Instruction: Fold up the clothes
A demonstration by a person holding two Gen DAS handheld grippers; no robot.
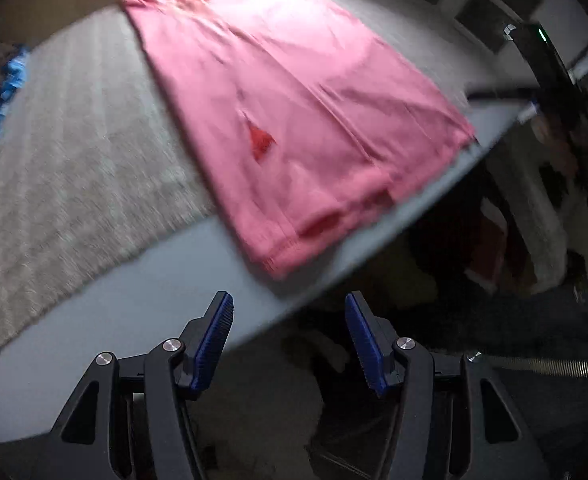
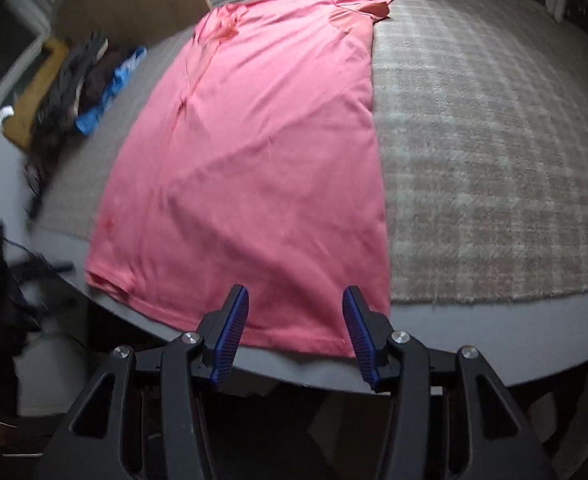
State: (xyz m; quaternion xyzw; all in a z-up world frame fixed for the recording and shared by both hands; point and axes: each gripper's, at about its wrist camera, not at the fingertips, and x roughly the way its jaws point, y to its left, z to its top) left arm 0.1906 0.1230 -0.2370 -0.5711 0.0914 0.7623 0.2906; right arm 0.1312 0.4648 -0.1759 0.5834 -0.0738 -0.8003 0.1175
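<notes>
A soft, light pink cotton T-shirt [image 2: 245, 152] lies flat on the grey woven rug [image 2: 494, 152]. Both the left gripper [image 1: 289, 344] and right gripper [image 2: 296, 332] hang empty, jaws apart, near its hem; pinch the hem corners.

Pink shirt [image 2: 245, 168] flat on table [image 2: 474, 316]

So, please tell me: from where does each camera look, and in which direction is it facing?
Left wrist: sits on the left gripper, looking steeply down past the table's near edge; its open fingers show, and the right gripper at the right.
Right wrist: sits on the right gripper, looking down along the pink shirt; its open fingers hang above the hem.
Shared: the pink shirt, the beige blanket, the grey table, the blue garment.
</notes>
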